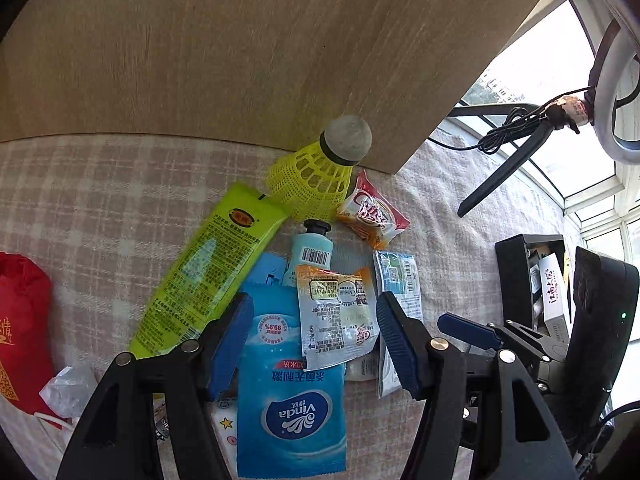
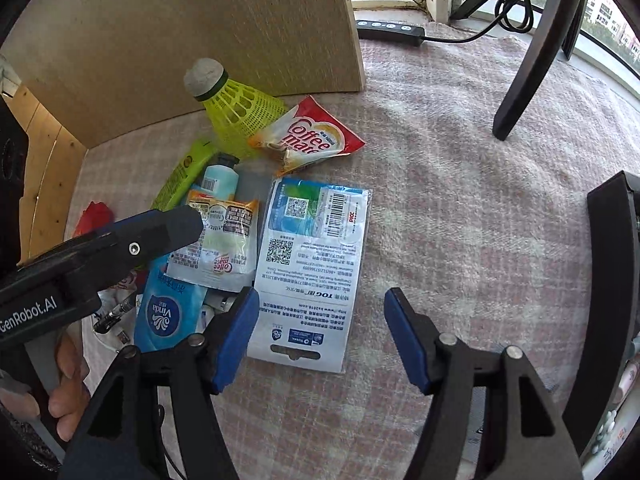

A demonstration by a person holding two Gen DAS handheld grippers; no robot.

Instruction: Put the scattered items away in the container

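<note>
Both claws, left (image 1: 314, 340) and right (image 2: 318, 336), gape over overlapping packets: a pinch on the wipes (image 1: 290, 396) could drag the sachet (image 1: 338, 320) lying on top.

Two handheld grippers are showing the same build. The left gripper (image 1: 314, 344) is filling the lower part of its own view with black angular arms, round brass-coloured screws at the joints, and ribbed blue fingers (image 1: 398, 344). The right gripper (image 2: 318, 340) is looking identical in its view. At the left edge there, white "GenRobot.AI" lettering is running along a black body, with bare fingers of the person's hand (image 2: 66, 392) wrapping a grey handle.
</note>
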